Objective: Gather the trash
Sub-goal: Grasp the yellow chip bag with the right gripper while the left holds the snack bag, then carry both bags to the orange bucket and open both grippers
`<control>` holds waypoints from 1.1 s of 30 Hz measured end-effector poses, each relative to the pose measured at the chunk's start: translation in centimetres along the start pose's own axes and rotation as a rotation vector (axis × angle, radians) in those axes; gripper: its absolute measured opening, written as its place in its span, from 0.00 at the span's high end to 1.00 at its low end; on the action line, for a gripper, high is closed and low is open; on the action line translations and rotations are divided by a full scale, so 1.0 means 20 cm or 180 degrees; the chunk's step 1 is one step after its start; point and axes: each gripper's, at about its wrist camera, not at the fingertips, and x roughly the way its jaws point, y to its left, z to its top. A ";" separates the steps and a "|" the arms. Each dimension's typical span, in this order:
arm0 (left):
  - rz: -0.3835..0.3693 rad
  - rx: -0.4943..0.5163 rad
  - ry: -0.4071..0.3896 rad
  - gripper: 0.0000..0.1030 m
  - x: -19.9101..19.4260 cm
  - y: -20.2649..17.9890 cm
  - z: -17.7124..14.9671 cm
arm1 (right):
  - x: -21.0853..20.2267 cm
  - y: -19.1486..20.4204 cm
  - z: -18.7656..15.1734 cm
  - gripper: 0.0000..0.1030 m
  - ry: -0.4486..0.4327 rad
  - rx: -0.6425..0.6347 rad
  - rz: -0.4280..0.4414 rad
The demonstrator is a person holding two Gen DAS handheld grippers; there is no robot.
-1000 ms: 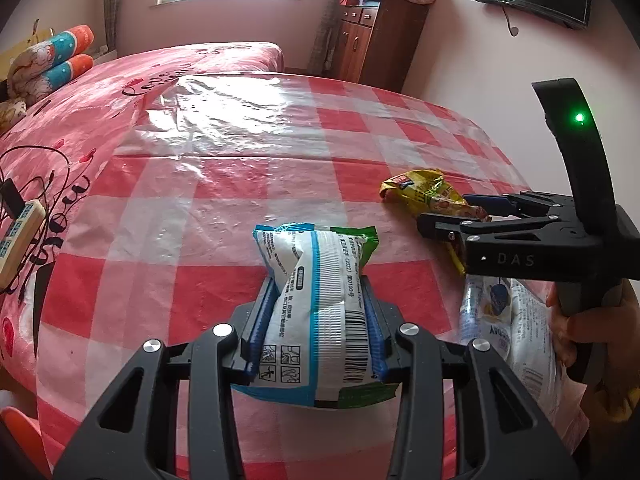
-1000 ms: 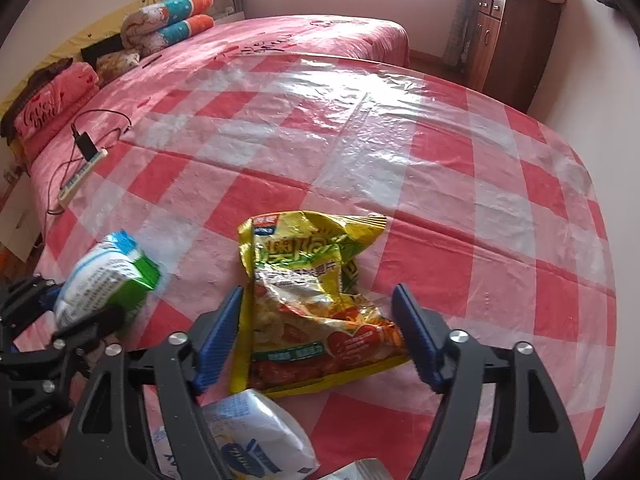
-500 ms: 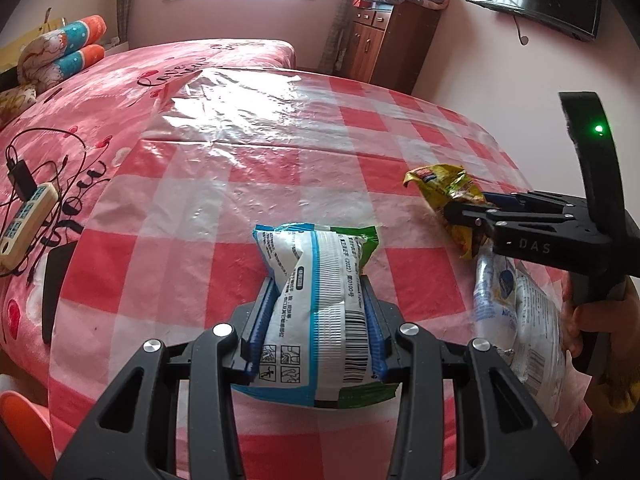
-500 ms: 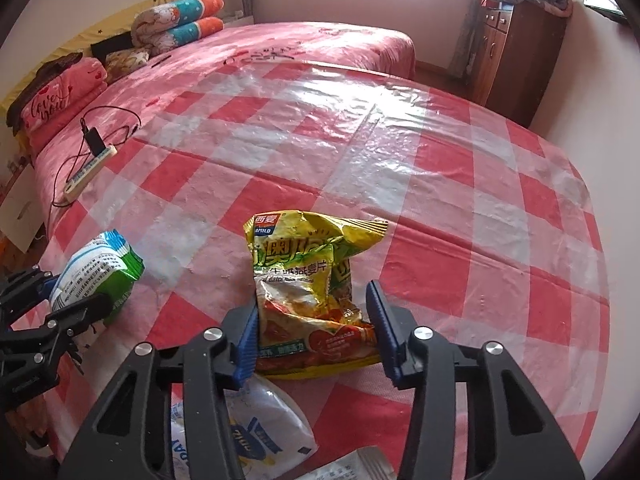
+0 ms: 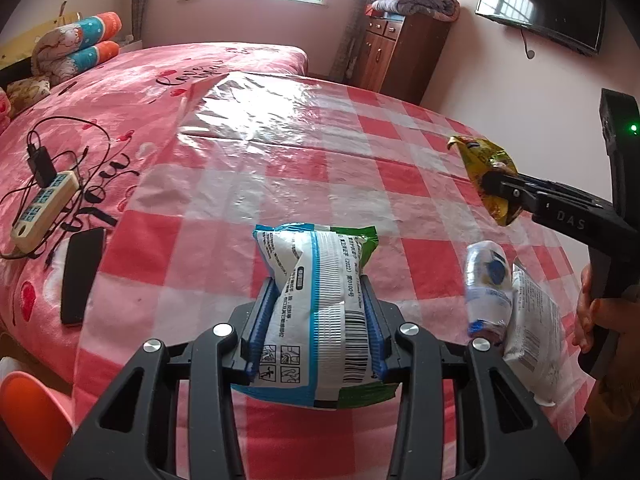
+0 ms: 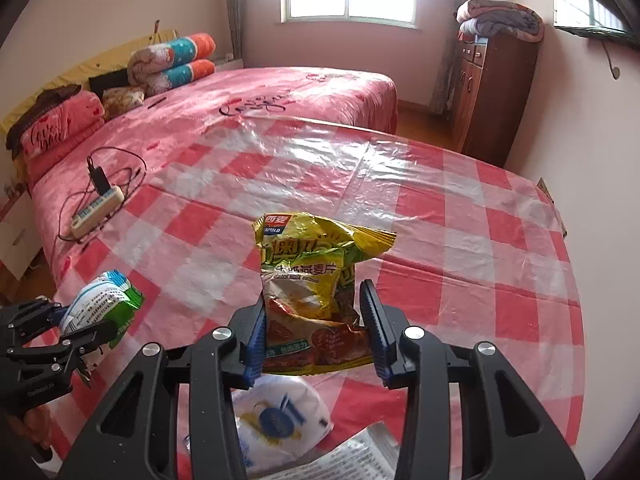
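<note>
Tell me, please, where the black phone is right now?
In the left wrist view, the black phone lies at the left on the pink bedspread, just below the power strip.

Red-and-white checked cloth covers the surface; one packet is white, blue and green, another yellow and red.
</note>
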 end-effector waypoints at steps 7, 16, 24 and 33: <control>0.0027 -0.0059 -0.0060 0.59 -0.10 0.05 -0.04 | -0.11 0.07 -0.03 0.58 -0.0075 0.0122 0.0194; 0.0111 -0.0139 -0.0127 0.59 -0.23 0.16 -0.10 | -0.19 0.27 -0.09 0.58 -0.0002 0.0047 0.0463; 0.0198 -0.0273 -0.0166 0.59 -0.34 0.31 -0.17 | -0.20 0.49 -0.16 0.58 0.0144 -0.0063 0.0764; 0.0322 -0.0431 -0.0205 0.59 -0.47 0.46 -0.27 | -0.22 0.82 -0.24 0.58 0.0309 -0.0364 0.1116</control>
